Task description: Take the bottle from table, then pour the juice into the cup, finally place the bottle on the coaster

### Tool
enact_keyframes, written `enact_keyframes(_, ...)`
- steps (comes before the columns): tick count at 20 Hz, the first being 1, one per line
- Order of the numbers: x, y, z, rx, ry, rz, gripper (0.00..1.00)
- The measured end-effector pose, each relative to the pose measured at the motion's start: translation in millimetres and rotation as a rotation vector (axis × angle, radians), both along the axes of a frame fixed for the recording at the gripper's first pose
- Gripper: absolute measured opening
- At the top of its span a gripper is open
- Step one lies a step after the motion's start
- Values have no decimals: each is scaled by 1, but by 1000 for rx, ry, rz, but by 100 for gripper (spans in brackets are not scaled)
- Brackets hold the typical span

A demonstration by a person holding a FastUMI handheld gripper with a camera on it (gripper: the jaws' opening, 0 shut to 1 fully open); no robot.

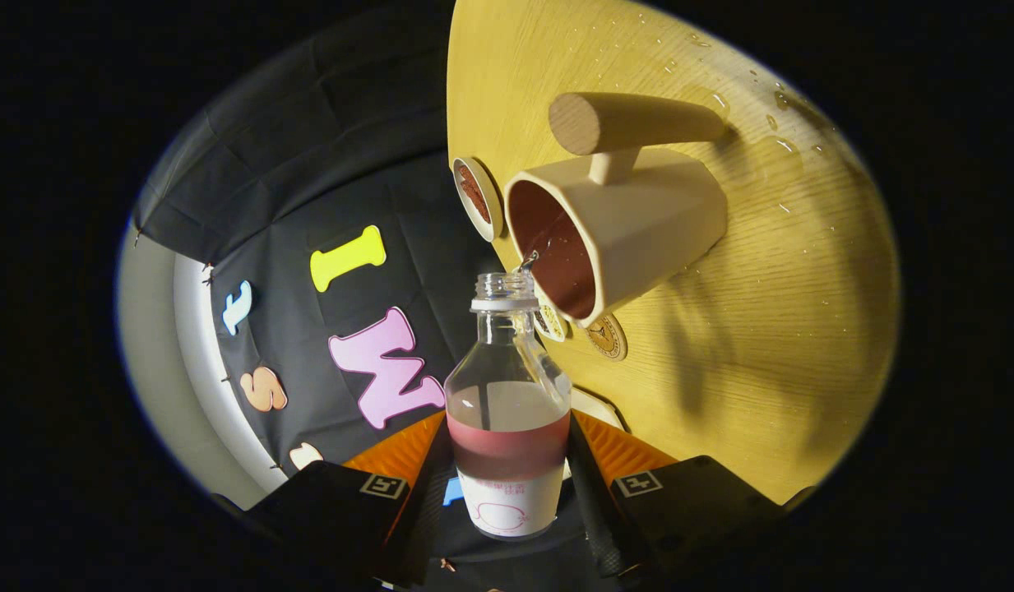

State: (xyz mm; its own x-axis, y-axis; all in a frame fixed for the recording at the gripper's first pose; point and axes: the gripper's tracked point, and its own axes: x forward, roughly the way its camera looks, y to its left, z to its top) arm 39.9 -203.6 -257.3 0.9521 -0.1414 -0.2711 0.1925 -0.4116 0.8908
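My hand-held gripper [507,485] has both fingers pressed against the sides of the bottle [507,427], pinching it low on its labelled body. The whole view is rolled hard over, so I judge the wrist is turned well past level, tipping the bottle towards the pour; the table [770,345] stands almost on edge from where I look.

The bottle's open neck sits just beside the rim of the cup [613,230], and a thin thread of liquid bridges the mouth and the cup's dark inside. The risk I see is the stream missing: the neck is at the very lip, so a small drift away would send juice down the cup's outside wall. Droplets already shine on the wood near the cup's wooden handle [630,122].

Beyond the cup lie small round discs [479,197], one of them perhaps the coaster; I cannot tell which. With wet fingers or a wet label, the bottle could also slide in my grip.
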Motion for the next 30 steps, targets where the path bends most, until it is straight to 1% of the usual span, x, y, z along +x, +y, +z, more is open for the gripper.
enact_keyframes(3,-1,2,2,18,-2,7,77)
enact_keyframes(7,-3,0,9,70,-22,-28,76)
enact_keyframes(18,-6,5,26,147,-61,-67,76)
enact_keyframes(21,1,-2,32,162,-74,-99,76)
enact_keyframes(30,5,-20,49,211,-102,-192,76)
